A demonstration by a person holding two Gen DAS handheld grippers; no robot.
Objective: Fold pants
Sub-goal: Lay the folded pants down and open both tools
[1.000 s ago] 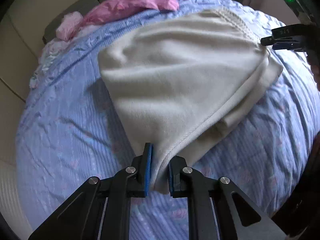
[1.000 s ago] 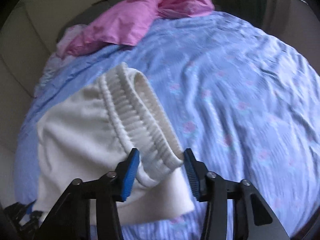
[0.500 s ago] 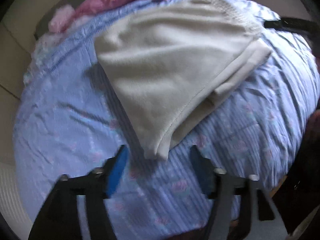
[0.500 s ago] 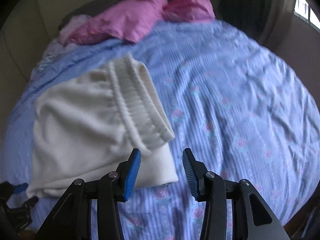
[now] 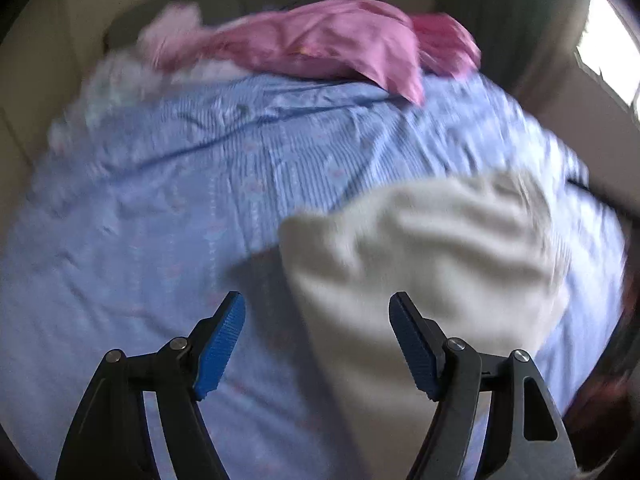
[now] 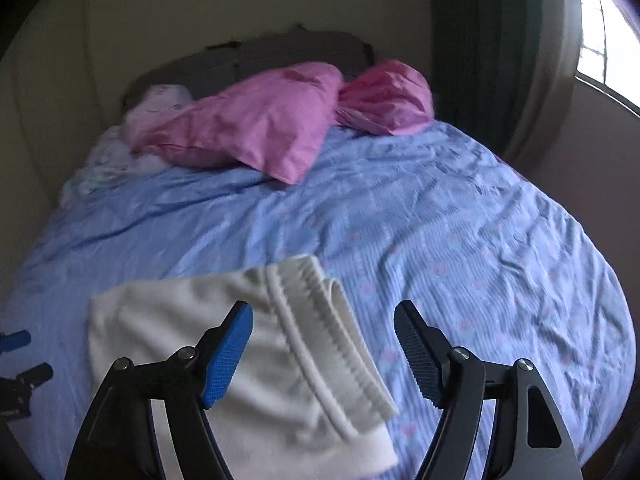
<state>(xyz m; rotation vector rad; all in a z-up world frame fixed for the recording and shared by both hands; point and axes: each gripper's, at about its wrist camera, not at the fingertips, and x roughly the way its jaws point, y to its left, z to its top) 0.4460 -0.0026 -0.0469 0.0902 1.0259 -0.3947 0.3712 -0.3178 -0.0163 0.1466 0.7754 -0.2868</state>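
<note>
Cream pants (image 6: 264,344) lie folded on the blue bed sheet (image 6: 440,240), ribbed waistband toward the right. In the blurred left wrist view the pants (image 5: 424,264) lie ahead and to the right. My left gripper (image 5: 318,344) is open and empty, raised above the pants' left edge. My right gripper (image 6: 324,354) is open and empty, above the waistband. The left gripper's blue fingertips (image 6: 16,338) show at the far left of the right wrist view.
Pink pillows (image 6: 260,124) and a pale bundle (image 6: 156,100) lie at the head of the bed against a dark headboard (image 6: 280,52). A dark curtain (image 6: 480,40) and a window (image 6: 600,32) stand at the right. The bed's edge runs along the right.
My left gripper let go of the pants' corner and opened wide. Both grippers pulled back and up from the pants, which now lie loose on the bed.
</note>
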